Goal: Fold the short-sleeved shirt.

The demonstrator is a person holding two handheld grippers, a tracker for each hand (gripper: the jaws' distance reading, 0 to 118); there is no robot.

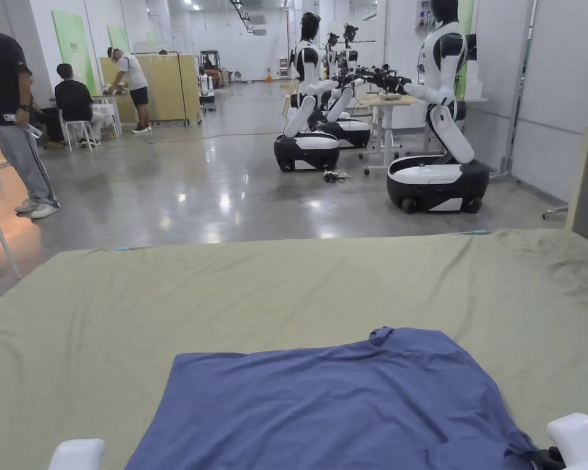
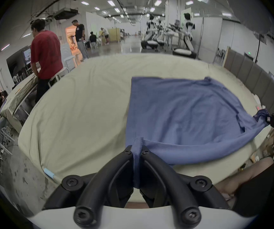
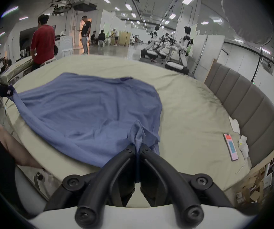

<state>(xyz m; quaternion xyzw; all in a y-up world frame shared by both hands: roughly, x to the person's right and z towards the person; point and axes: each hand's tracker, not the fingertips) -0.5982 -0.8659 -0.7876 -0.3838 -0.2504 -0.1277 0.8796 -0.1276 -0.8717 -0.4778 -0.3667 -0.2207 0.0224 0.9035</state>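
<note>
Your blue shirt (image 1: 348, 404) lies spread and lightly wrinkled on the near part of the green sheet (image 1: 164, 306). Your left gripper (image 2: 137, 150) and right gripper (image 3: 138, 147) each pinch a near edge; open sheet lies beyond.

We see the shirt (image 2: 182, 115) as soft, matt blue knit cloth, the bed sheet (image 2: 86, 110) as matt, pale green woven cloth, lightly creased. Our left gripper (image 2: 137, 151) and right gripper (image 3: 138, 148) look like matt black plastic. The floor (image 1: 225, 190) is glossy, polished concrete.
</note>
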